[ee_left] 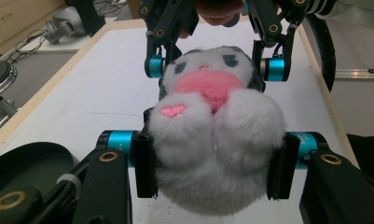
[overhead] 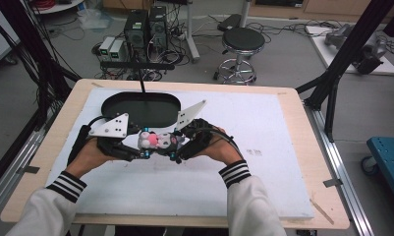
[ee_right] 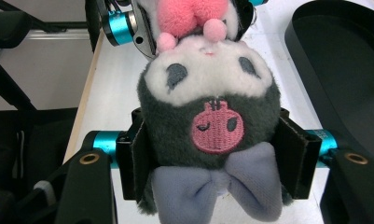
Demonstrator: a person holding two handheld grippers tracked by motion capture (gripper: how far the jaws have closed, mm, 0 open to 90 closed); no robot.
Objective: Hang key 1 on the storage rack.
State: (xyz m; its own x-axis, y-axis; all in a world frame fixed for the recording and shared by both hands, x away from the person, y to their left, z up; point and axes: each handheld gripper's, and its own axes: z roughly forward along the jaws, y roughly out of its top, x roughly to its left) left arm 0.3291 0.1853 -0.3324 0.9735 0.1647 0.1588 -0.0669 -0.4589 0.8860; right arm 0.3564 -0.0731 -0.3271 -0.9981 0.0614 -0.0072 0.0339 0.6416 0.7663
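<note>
The plush (overhead: 158, 141) hangs just above the table (overhead: 293, 123), right in front of the black tray (overhead: 140, 109), stretched between the two tools. The left hand-held gripper (overhead: 144, 147) is clamped on its white, rounded lower body, and the right hand-held gripper (overhead: 176, 148) is clamped on its dark head, just above the lilac bow (ee_right: 219, 193).

It looks very light and thoroughly soft: the stuffing bulges out around the pads (ee_left: 145, 163) in the left gripper view, so it will give and spring back rather than break. The fur should grip well enough, but a squeezed toy can creep out of a shallow pinch. The thick middle of the body or the head are the sound places to hold; the bow and the small pink pompoms (ee_right: 215, 29) are too floppy.

Beyond the plush, the tray lies open and close, with a thin black rod (overhead: 141, 84) rising at its far edge. Between plush and tray I see nothing in the way.
</note>
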